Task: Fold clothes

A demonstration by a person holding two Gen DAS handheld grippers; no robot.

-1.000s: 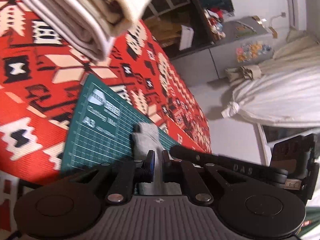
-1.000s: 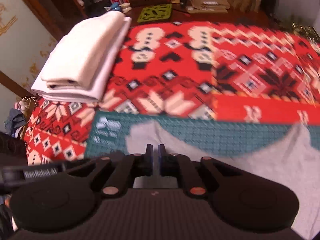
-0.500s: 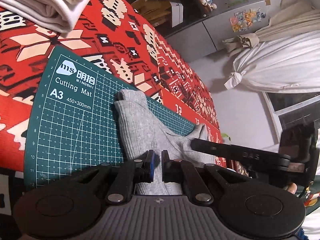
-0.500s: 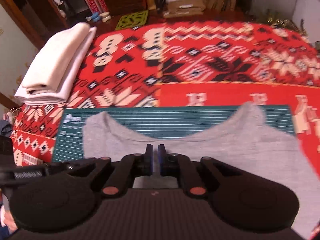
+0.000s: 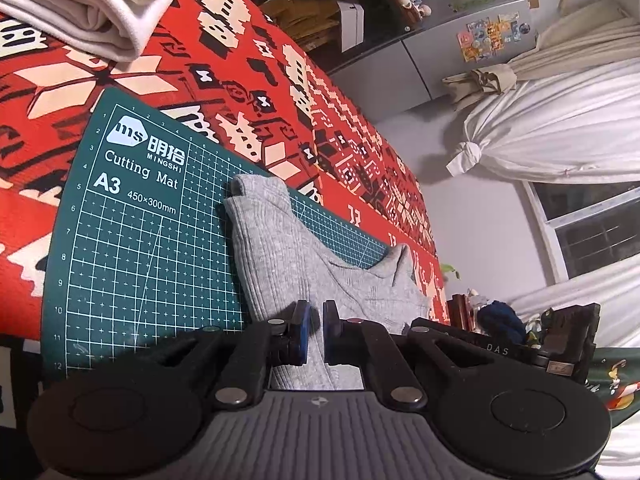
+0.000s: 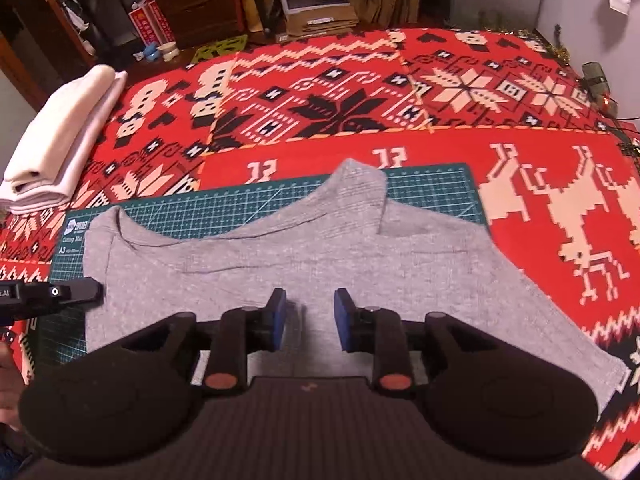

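Folding this grey shirt [image 6: 304, 256] can go wrong in a few ways from the position you have now. The shirt lies spread with its neck side over the green cutting mat [image 5: 132, 248], and the mat lies on the red patterned cloth [image 6: 320, 96] of the desk. Your right hand-held gripper [image 6: 308, 320] is open, with a clear gap between the blue pads, and it holds nothing; it hovers above the middle of the shirt. Your left hand-held gripper [image 5: 312, 332] has its pads close together with only a thin slit between, and grey fabric runs under them; I cannot tell if it really pinches the cloth or is only above it.

If the left one grips only the top layer, I think the shirt will open apart when you lift, and the fold will be crooked. If you close the right one in the middle and not at an edge, it may bunch the fabric into a wrinkle. The knit looks soft and stretchy, so a strong pull from one side can drag the whole shirt, and maybe the mat too. Keep also some room from the folded white pile [image 6: 60, 140] at the left.
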